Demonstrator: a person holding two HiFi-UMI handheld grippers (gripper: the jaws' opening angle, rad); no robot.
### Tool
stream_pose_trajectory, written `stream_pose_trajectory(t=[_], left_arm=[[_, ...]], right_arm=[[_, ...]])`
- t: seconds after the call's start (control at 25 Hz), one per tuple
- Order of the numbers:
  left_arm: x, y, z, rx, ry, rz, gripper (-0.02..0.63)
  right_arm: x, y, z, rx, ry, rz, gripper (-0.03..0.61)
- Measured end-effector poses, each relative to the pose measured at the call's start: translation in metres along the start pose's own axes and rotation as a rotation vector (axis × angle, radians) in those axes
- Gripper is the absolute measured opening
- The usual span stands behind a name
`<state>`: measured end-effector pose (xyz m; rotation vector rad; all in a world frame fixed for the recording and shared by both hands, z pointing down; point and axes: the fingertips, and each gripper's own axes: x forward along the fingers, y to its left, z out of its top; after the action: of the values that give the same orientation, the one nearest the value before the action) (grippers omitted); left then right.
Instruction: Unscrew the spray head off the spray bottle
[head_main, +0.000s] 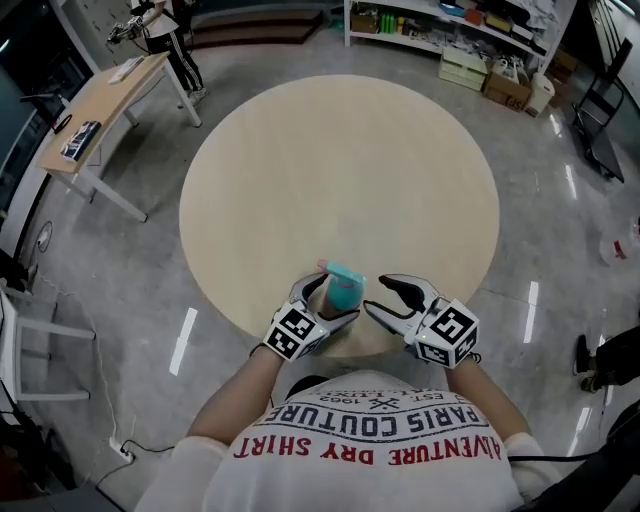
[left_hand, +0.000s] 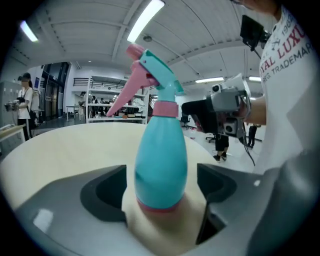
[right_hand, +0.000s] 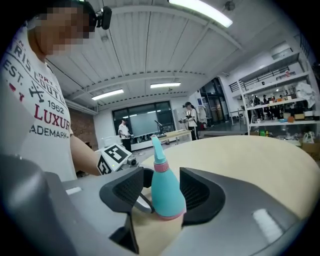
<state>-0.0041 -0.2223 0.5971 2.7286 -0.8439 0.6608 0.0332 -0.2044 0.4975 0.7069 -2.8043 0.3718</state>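
A teal spray bottle (head_main: 345, 288) with a pink collar and pink-and-teal spray head (left_hand: 150, 75) stands upright near the front edge of the round beige table (head_main: 340, 180). My left gripper (head_main: 325, 302) is open around the bottle's body (left_hand: 161, 170), with a gap on each side. My right gripper (head_main: 380, 296) is open just right of the bottle. In the right gripper view the bottle (right_hand: 165, 192) shows between that gripper's jaws, and the pads do not press on it. The left gripper's marker cube (right_hand: 115, 157) shows behind it.
A wooden desk (head_main: 110, 100) stands at the far left with a person (head_main: 165, 30) behind it. Shelves (head_main: 450, 25) and cardboard boxes (head_main: 505, 85) line the back wall. Grey polished floor surrounds the table.
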Motion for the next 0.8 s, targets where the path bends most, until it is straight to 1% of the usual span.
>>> stream_pose_trajectory(t=[0.04,0.12,0.24,0.28,0.48,0.56,0.72,0.8], left_arm=[[0.003,0.003,-0.001,-0.005,0.001,0.001,0.426],[0.008,0.006,0.001,-0.005,0.004,0.006,0.423],[0.012,0.006,0.004,0.011,0.01,0.001,0.369],[0.013,0.005,0.005,0.013,0.007,-0.002,0.36],[0.016,0.004,0.004,0.012,0.003,0.002,0.357],[0.018,0.004,0.005,0.002,-0.002,0.022,0.357],[0.022,0.006,0.006,-0.037,-0.01,0.089,0.356],[0.023,0.006,0.006,-0.049,-0.008,0.116,0.356]], right_arm=[[0.005,-0.001,-0.002,-0.008,0.006,-0.001,0.225],[0.015,-0.001,-0.003,-0.028,0.015,0.009,0.233],[0.027,0.0,-0.001,-0.064,0.015,0.012,0.233],[0.031,-0.001,0.0,-0.07,0.011,0.008,0.233],[0.047,-0.01,0.005,-0.073,-0.02,-0.033,0.23],[0.052,-0.012,0.008,-0.086,-0.032,-0.044,0.215],[0.055,-0.013,0.011,-0.143,-0.043,-0.058,0.144],[0.054,-0.013,0.011,-0.15,-0.042,-0.053,0.135]])
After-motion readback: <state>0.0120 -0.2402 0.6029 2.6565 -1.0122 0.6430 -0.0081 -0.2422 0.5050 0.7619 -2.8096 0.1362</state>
